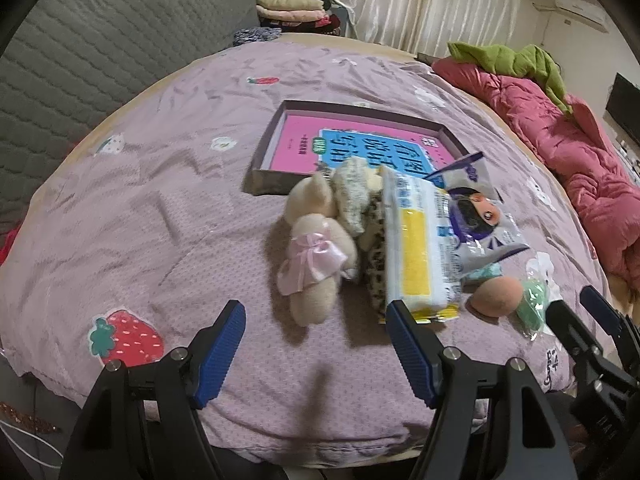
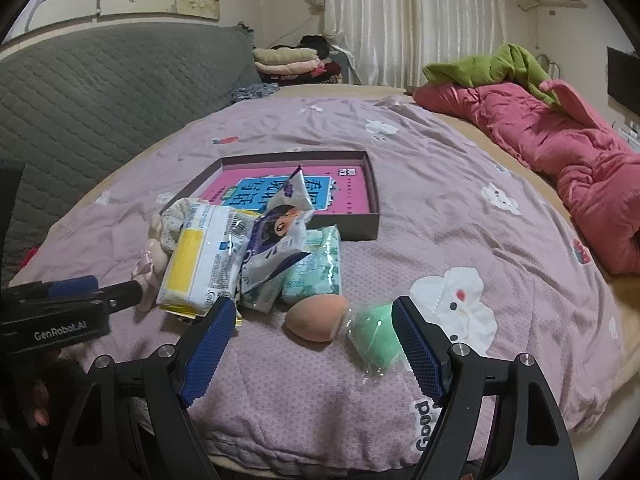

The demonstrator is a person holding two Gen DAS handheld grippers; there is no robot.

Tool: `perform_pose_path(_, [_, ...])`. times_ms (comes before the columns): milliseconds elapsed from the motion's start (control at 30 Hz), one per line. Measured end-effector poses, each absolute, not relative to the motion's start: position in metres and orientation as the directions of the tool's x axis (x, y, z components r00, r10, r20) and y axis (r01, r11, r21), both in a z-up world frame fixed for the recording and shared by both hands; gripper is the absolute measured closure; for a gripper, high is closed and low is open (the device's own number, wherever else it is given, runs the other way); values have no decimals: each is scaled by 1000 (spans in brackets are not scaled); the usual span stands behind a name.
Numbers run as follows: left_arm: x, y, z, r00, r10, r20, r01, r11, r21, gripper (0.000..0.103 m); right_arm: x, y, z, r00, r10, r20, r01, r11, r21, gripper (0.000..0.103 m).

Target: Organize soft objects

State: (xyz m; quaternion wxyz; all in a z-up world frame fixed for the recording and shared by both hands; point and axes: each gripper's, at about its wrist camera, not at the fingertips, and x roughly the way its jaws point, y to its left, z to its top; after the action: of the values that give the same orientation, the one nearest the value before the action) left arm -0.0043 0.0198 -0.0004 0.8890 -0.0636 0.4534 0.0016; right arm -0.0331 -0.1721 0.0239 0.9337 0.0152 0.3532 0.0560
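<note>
The soft things lie heaped on the lilac quilt [image 2: 400,208] just in front of a shallow open box [image 2: 372,184] with a pink book inside — probably where they are meant to go. On the left of the heap a plush bear with a pink bow [image 1: 316,256] leans against a leopard-print fabric item [image 1: 374,264]. A yellow-and-white tissue pack [image 2: 200,260] stands tipped on its edge against them, with a purple-and-white sachet [image 2: 276,240] and a green floral tissue pack [image 2: 320,268] propped behind. Nearest the right tool lie a peach makeup sponge [image 2: 316,318] and a green sponge in clear wrap [image 2: 376,332], touching each other.

The right gripper [image 2: 314,344] hovers low over the quilt, jaws wide apart, the peach sponge between its fingers and the green one by the right finger — a likely first pick. The left gripper [image 1: 318,344] is likewise spread and holding nothing, aimed at the bear, its right finger overlapping the tissue pack's corner in its own view.
</note>
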Motion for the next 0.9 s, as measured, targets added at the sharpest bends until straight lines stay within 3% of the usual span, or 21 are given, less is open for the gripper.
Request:
perform_pose_path(700, [33, 37, -21, 552, -76, -830, -55, 990, -127, 31, -16, -213, 2, 680, 76, -729, 31, 991, 133, 22])
perform_pose_path(900, [39, 39, -25, 550, -68, -832, -61, 991, -121, 43, -4, -220, -16, 607, 48, -793, 70, 991, 113, 22])
